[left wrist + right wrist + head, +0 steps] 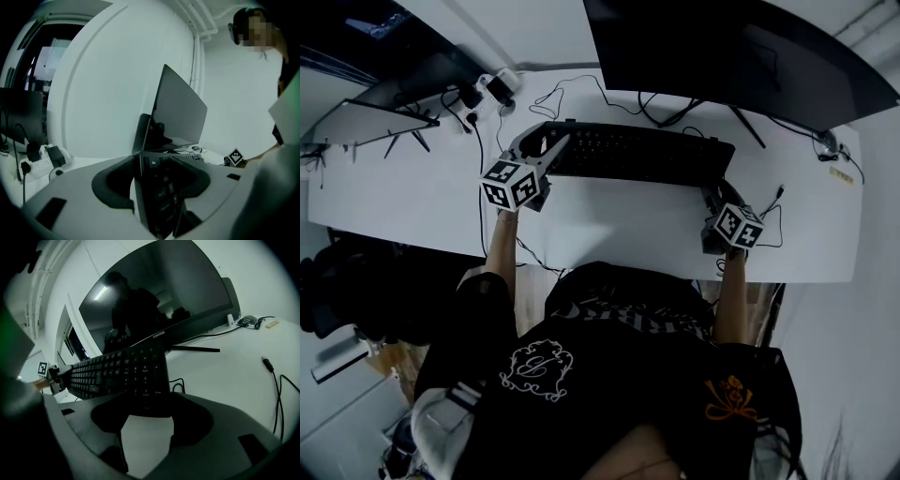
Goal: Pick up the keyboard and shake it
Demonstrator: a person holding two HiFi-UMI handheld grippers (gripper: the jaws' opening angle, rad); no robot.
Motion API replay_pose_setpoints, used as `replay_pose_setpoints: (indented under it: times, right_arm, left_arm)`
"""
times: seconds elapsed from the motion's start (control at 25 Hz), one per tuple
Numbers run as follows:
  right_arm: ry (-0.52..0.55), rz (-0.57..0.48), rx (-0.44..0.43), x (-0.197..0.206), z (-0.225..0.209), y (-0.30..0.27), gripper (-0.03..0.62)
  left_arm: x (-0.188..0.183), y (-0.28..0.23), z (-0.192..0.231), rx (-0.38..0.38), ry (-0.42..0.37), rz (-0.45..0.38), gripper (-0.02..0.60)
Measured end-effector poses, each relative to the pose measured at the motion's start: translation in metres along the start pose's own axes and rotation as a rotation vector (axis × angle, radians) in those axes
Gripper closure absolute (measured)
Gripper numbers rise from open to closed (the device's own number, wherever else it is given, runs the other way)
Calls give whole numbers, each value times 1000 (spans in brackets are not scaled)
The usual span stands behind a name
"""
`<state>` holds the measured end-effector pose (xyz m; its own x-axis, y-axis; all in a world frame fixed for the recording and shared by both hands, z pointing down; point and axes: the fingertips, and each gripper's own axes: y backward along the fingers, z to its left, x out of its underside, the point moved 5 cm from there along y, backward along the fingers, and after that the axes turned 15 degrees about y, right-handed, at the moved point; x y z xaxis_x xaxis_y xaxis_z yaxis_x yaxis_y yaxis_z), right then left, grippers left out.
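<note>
Keyboard (647,155) lies on the worktop (609,223), in front of the monitor (722,47). Left gripper (540,150) is pinching the keyboard's left end, beside the Esc key. Right gripper (713,199) is spread, with the keyboard's front right corner at its jaw tips.

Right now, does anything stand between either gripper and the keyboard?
Nothing visible does. The keyboard has its left end between the left gripper's jaws and its right end between the right gripper's jaws. Loose cables lie on the desk beside it.
</note>
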<state>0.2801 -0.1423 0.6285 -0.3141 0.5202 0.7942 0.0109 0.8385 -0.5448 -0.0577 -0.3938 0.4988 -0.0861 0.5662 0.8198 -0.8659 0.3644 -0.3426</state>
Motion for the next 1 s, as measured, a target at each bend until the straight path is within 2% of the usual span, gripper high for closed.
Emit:
replay_pose_setpoints:
  times: [0.2,0.48,0.8,1.0]
  right_arm:
    - [-4,-67,-22,-13,3,4,327]
    - [-7,-166,-60,-32,11,10,327]
    - [-14,-245,-73,-44,15,14,330]
    - [-35,-283,-67,-55,18,19,330]
  left_arm:
    - [-27,11,-23,15,-100,-67,341]
    - [-65,36,-66,45,-300,-167,341]
    - [-82,61,-106,59,-482,-231,341]
    - [-95,71,-138,103,-569,-316,342]
